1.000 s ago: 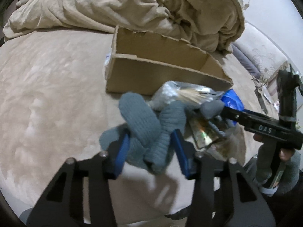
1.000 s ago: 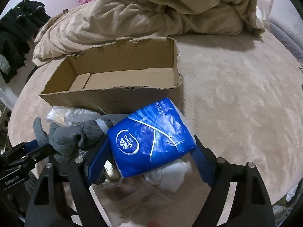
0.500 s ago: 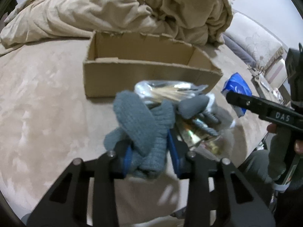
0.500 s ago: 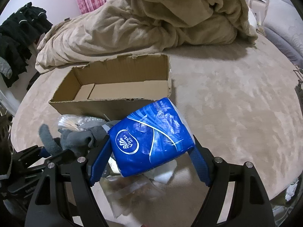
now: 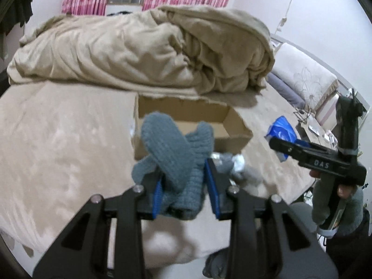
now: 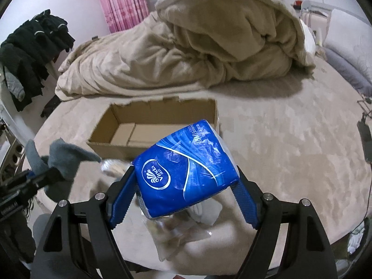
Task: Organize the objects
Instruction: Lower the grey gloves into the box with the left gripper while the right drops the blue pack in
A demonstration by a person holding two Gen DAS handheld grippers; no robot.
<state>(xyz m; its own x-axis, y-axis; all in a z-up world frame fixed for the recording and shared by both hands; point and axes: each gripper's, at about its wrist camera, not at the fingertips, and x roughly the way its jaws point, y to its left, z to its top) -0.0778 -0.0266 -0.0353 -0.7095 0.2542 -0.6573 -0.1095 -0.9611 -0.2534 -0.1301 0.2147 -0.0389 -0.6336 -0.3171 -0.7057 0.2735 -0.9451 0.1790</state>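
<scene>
My left gripper is shut on a grey-blue knitted glove and holds it raised in front of the open cardboard box. My right gripper is shut on a blue tissue pack and holds it above the bed, just before the box. The box interior shows bare cardboard. The glove also shows in the right wrist view, and the tissue pack in the left wrist view.
A crumpled beige duvet lies behind the box. A silvery bag and clear plastic wrappers lie on the beige bed cover near its front edge. Dark clothes hang at the left.
Both grippers have risen with their loads. The glove has lifted off the pile and the box now sits lower and farther in both views.
</scene>
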